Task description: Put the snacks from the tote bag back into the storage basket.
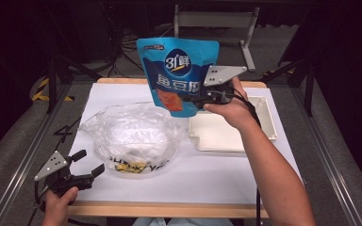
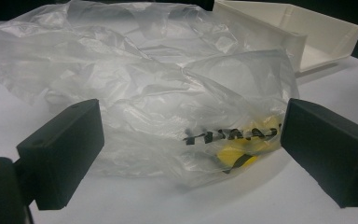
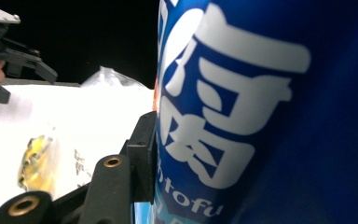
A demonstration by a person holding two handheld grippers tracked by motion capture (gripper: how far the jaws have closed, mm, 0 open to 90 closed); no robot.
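Left tongs [image 1: 90,162]: nearest us at the table's [image 1: 273,155] front left corner, spread wide and holding nothing; in the left gripper view we see the clear plastic bag [image 2: 168,107] just ahead of them, not touched.
Clear plastic bag: crumpled on the white table, yellow and black print at its near edge, left of the white tray [image 1: 264,110].
White tray: lying on the table's right half, below the raised hand.
Right tongs [image 1: 188,100]: we see them pinching the blue snack pouch [image 1: 179,70] at its lower right.
Blue snack pouch: held upright, clear of the table, above the bag's far edge and the tray's left side.
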